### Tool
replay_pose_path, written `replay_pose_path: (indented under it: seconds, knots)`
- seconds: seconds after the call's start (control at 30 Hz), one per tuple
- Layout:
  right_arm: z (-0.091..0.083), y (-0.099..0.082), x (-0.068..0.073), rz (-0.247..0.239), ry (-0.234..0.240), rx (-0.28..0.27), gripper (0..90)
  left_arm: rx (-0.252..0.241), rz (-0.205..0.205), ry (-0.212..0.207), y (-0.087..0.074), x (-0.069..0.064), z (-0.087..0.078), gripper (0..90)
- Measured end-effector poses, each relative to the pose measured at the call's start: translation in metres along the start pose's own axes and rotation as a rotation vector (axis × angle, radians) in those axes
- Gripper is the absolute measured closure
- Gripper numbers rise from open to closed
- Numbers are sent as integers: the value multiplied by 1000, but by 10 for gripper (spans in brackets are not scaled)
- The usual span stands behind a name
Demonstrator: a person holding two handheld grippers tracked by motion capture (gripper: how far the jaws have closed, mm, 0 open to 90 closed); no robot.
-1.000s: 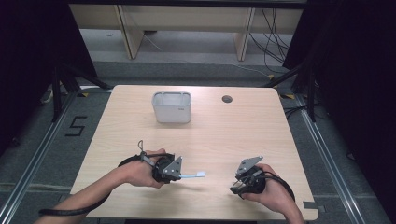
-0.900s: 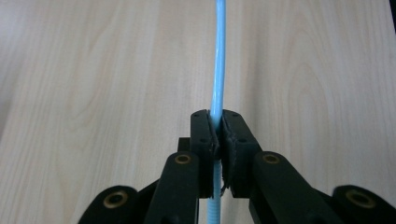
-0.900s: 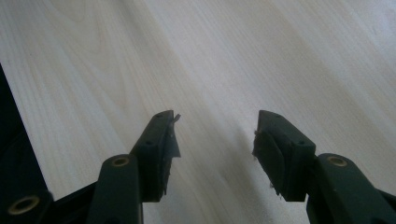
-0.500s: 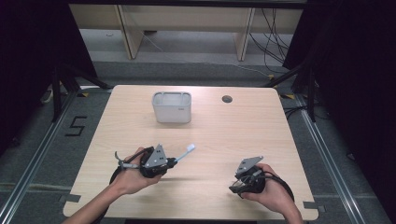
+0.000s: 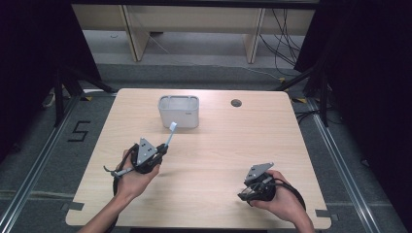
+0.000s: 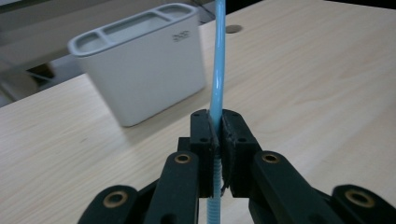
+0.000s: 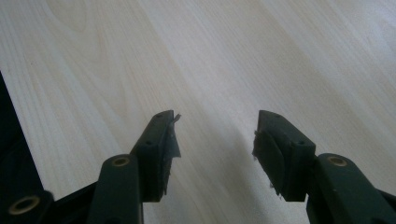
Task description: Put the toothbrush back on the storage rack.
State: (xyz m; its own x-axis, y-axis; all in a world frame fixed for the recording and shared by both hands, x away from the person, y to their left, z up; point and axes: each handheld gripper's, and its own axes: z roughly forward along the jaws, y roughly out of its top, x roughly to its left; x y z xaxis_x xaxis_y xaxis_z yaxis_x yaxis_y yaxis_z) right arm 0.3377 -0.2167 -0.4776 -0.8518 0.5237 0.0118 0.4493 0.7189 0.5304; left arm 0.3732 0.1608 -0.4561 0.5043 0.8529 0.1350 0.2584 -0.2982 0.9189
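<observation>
**Toothbrush held, holder ahead**

Left tongs [image 6: 215, 140]: clenched on the light-blue toothbrush [image 6: 217, 60], pads gripping the handle low down, near its ribbed part. Shaft runs up and away from the jaws; in the high view the white brush head [image 5: 173, 126] points toward the holder and sits just short of its front wall, with the left tongs [image 5: 163, 149] above the bench [image 5: 214, 160].

Right tongs [image 7: 215, 140]: released, jaws standing well apart with nothing between them, over bare wood. In the high view they [image 5: 247, 193] rest near the front right of the bench, well apart from the work.

White toothbrush holder [image 5: 179, 111]: upright at the far middle of the bench, several slots open at the top [image 6: 135, 23]. Small dark hole [image 5: 236, 103] in the bench to its right.

Judgement on the step: carrying the brush to the holder. To do it well, lift until the leading end clears the rim, bring the shaft closer to upright, line it over one slot, then lower before letting go. Grip is low on the handle, so the long free end may swing; move slowly. Avoid nudging the holder's wall, since it looks light.
</observation>
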Motion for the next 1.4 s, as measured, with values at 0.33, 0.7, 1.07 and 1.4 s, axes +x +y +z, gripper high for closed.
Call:
replay_pose_path:
  seconds: [0.33, 0.7, 1.07, 1.4]
  knots:
    - [-2, 1, 1, 5, -25, -3, 484, -44, -90, 144, 1, 27, 1, 833]
    - [0, 1, 1, 24, -18, -26, 489, -253, -150, 196, 16, 47, 7, 833]
    - [-1, -3, -5, 39, -89, -151, 486, -495, -138, 197, 32, 59, 10, 832]
    - [-3, -7, -7, 105, -88, -190, 481, -604, -99, 176, 47, 64, 19, 830]
